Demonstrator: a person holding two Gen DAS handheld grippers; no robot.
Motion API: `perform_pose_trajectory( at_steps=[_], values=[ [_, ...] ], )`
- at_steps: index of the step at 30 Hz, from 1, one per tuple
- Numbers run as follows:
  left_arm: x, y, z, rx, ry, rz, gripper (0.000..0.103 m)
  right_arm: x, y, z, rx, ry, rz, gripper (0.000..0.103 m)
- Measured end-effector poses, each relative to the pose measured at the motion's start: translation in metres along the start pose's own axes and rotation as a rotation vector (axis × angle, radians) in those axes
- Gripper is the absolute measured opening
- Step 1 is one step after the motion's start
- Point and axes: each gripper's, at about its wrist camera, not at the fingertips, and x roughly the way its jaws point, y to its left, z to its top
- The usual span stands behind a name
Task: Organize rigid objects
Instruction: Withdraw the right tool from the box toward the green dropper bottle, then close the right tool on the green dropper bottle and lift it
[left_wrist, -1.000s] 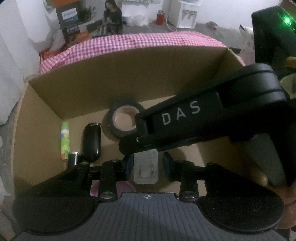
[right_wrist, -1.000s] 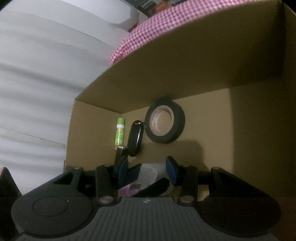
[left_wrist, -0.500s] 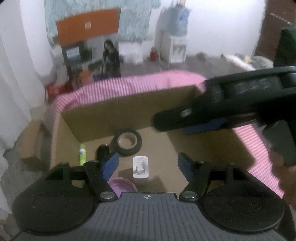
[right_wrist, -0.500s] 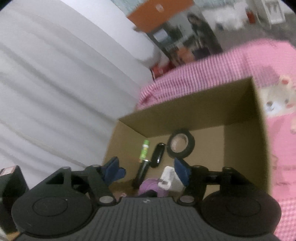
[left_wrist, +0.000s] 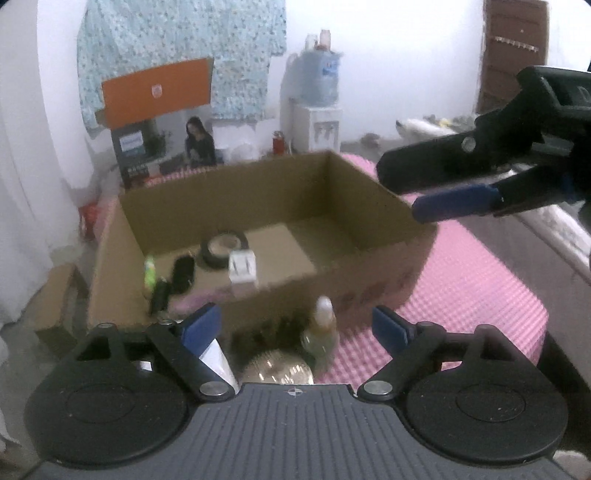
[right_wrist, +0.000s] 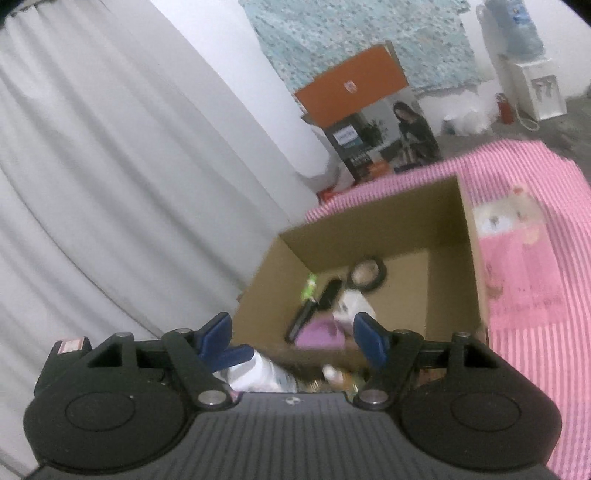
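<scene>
one cardboard box (left_wrist: 369, 266), one tape roll (left_wrist: 223, 249), one white charger (left_wrist: 242, 271), one green tube (left_wrist: 149, 275).

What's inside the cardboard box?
In the cardboard box: a roll of black tape, a white plug, a green tube, dark things, something purple. The front wall hides the rest.

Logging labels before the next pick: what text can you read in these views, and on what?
"D": on the right gripper's black body, cut off at the frame edge.
Dark retail box: white logo, too blurred to read.
Pink cloth: printed line, too blurred.
Water bottle: label, too blurred.
</scene>
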Motion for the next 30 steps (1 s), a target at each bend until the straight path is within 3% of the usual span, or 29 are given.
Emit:
perform_pose_trajectory(
  at_steps=[5,14,16,18,23,26,30],
  values=[
    [0.019,-0.012,-0.011,0.033,0.009,0.0,0.078,0.025,-0.009,-0.025,0.004,0.058,-0.057,0.07],
    [0.041,-0.026,-0.015,0.145,-0.008,0.053,0.055,0.067,-0.018,-0.04,-0.03,0.132,-0.116,0.046],
    [0.042,-0.027,-0.015,0.162,-0.01,0.053,0.053,0.073,-0.019,-0.04,-0.035,0.14,-0.122,0.036],
    [0.044,-0.028,-0.017,0.165,-0.001,0.045,0.041,0.075,-0.02,-0.039,-0.037,0.143,-0.112,0.031],
    [0.044,-0.027,-0.017,0.164,0.007,0.055,0.039,0.078,-0.014,-0.04,-0.063,0.151,-0.11,0.029],
    [0.047,-0.027,-0.018,0.137,0.029,0.037,0.029,0.08,-0.015,-0.041,-0.058,0.149,-0.108,0.029],
    [0.046,-0.031,-0.019,0.122,0.032,0.033,0.028,0.076,-0.015,-0.041,-0.06,0.144,-0.116,0.027]
  ],
)
